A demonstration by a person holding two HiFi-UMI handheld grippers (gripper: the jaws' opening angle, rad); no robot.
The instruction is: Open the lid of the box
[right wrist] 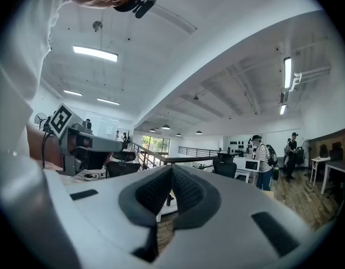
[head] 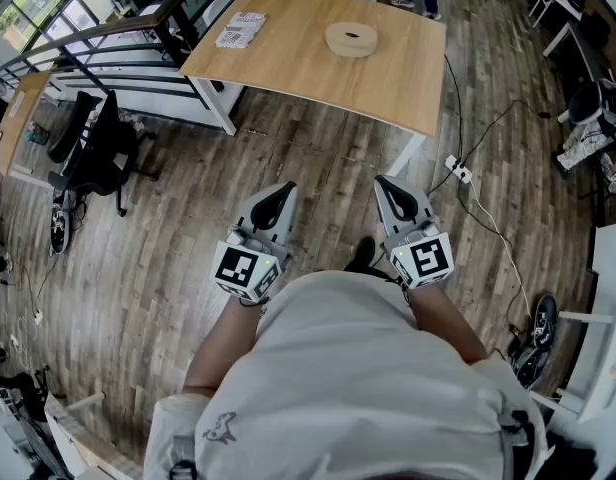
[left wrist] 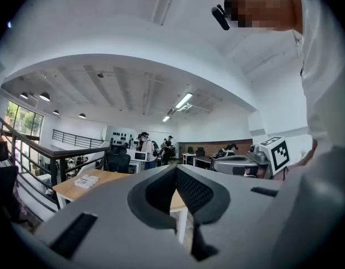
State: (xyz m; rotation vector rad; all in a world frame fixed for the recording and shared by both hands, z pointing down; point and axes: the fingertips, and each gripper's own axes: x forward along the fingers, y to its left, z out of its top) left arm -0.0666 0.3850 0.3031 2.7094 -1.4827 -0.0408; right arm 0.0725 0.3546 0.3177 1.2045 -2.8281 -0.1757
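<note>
Box, round, flat and pale tan [head: 351, 39], lying on the light wooden table [head: 288, 63] at the top of the head view, well apart from both grippers. Near the table's left corner, a white printed packet [head: 240, 30]. Lower down, over brown plank floor [head: 168, 258], grey left gripper [head: 285, 188] and grey right gripper [head: 388, 184] held side by side just in front of a white-shirted torso [head: 358, 378], tips toward the table.

Left gripper view: dark ribbed pads [left wrist: 192, 192] pressed together, nothing between them; beyond, the table edge and the right gripper's marker cube [left wrist: 278, 153].

Right gripper view: pads likewise together and empty; left gripper at the left, a standing person in a striped shirt [right wrist: 265, 161] at the right.
</note>
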